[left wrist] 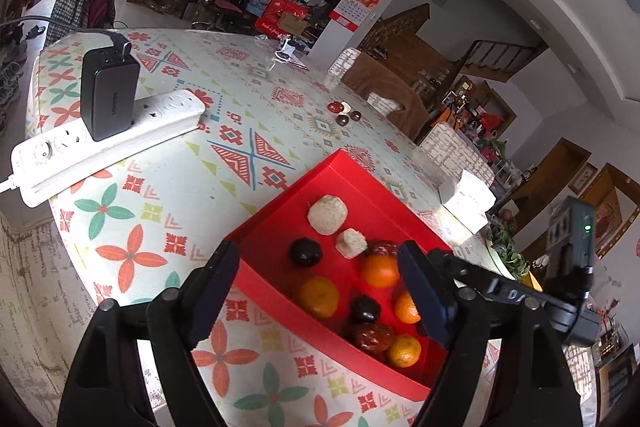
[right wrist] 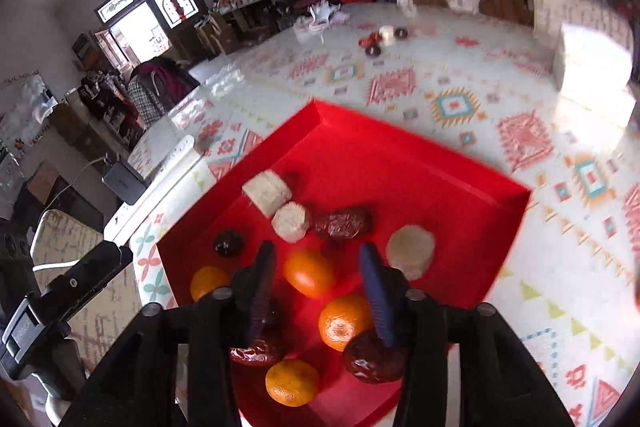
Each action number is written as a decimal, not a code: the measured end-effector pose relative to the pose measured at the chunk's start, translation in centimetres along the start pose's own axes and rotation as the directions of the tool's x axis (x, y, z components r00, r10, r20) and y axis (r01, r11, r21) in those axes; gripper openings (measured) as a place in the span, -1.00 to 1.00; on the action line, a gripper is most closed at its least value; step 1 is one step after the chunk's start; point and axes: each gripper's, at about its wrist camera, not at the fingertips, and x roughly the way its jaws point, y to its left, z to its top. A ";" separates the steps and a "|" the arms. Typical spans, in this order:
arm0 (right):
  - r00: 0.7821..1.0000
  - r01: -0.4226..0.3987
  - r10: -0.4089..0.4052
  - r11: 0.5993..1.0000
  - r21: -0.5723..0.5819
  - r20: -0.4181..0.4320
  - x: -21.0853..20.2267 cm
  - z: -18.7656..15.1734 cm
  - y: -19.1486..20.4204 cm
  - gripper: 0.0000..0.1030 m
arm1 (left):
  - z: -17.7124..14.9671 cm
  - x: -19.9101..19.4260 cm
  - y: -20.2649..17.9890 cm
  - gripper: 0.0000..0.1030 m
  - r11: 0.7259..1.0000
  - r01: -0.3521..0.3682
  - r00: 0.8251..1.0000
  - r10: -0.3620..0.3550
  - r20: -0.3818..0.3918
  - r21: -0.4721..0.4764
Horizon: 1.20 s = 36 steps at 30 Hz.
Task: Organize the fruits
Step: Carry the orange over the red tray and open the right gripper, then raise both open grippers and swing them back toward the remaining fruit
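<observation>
A red tray (left wrist: 280,199) (right wrist: 460,163) sits on the patterned table and holds several oranges (left wrist: 318,297) (right wrist: 309,273), dark red dates (left wrist: 372,337) (right wrist: 342,223), dark round fruits (left wrist: 305,251) (right wrist: 228,242) and pale rough pieces (left wrist: 327,214) (right wrist: 411,247). My left gripper (left wrist: 320,297) is open and empty above the tray's near-left edge. My right gripper (right wrist: 318,291) is open and empty, low over the oranges. The right gripper also shows in the left wrist view (left wrist: 516,291) at the tray's right side.
A white power strip (left wrist: 108,143) with a black charger (left wrist: 108,95) lies at the table's left. A few dark fruits and a white piece (left wrist: 344,111) (right wrist: 382,37) lie loose at the far side. A white box (left wrist: 468,201) (right wrist: 592,63) stands at the right. Chairs ring the table.
</observation>
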 end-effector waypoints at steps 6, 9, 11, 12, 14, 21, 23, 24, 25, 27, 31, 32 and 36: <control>0.997 0.034 -0.035 0.999 0.017 0.074 -4.0 -0.5 -1.4 -0.03 | -0.1 -0.9 -2.0 0.59 0.999 0.050 0.999 -0.050 -0.004 0.021; 0.995 -0.008 -0.002 0.995 0.095 0.104 -6.4 -1.4 -3.5 0.04 | -0.3 -1.7 -3.3 0.59 0.997 0.070 0.997 -0.070 0.008 0.033; 0.992 -0.067 0.044 0.977 0.202 0.118 -8.2 -2.5 -6.0 0.18 | -0.6 -2.3 -4.4 0.59 0.994 0.097 0.995 -0.098 0.009 0.041; 0.992 -0.084 0.059 0.969 0.231 0.116 -8.9 -2.9 -6.9 0.18 | -0.7 -2.6 -5.1 0.59 0.992 0.115 0.993 -0.115 0.003 0.047; 0.992 -0.075 0.047 0.964 0.254 0.115 -10.4 -3.8 -8.2 0.18 | -0.9 -3.2 -6.6 0.59 0.987 0.147 0.989 -0.146 -0.010 0.065; 0.981 0.081 -0.122 0.965 0.250 0.152 -19.8 -6.5 -11.2 0.18 | -1.0 -7.9 -13.5 0.61 0.944 0.245 0.968 -0.251 -0.002 0.220; 0.973 0.097 -0.147 0.959 0.267 0.176 -24.4 -6.9 -12.2 0.18 | -0.4 -10.0 -16.0 0.62 0.919 0.270 0.959 -0.283 0.006 0.289; 0.969 0.102 -0.158 0.955 0.277 0.191 -27.0 -7.0 -12.6 0.18 | -0.1 -10.9 -16.9 0.62 0.907 0.281 0.955 -0.298 0.008 0.315; 0.965 0.111 -0.171 0.953 0.282 0.201 -28.7 -7.0 -12.8 0.18 | 0.5 -12.2 -18.2 0.62 0.888 0.296 0.947 -0.320 0.010 0.353; 0.944 0.166 -0.236 0.944 0.287 0.231 -33.9 -6.9 -13.1 0.18 | 1.5 -14.0 -20.0 0.63 0.866 0.308 0.940 -0.341 0.015 0.393; 0.874 0.310 -0.394 0.903 0.297 0.284 -44.2 -5.7 -12.9 0.18 | 4.9 -18.7 -24.4 0.64 0.814 0.307 0.927 -0.373 0.040 0.493; 0.849 0.346 -0.435 0.887 0.307 0.298 -46.9 -5.4 -12.8 0.18 | 5.6 -19.7 -25.3 0.64 0.809 0.295 0.926 -0.373 0.056 0.509; 0.776 0.428 -0.541 0.829 0.358 0.324 -55.3 -4.4 -12.4 0.19 | 8.7 -23.7 -28.4 0.75 0.797 0.181 0.926 -0.335 0.172 0.576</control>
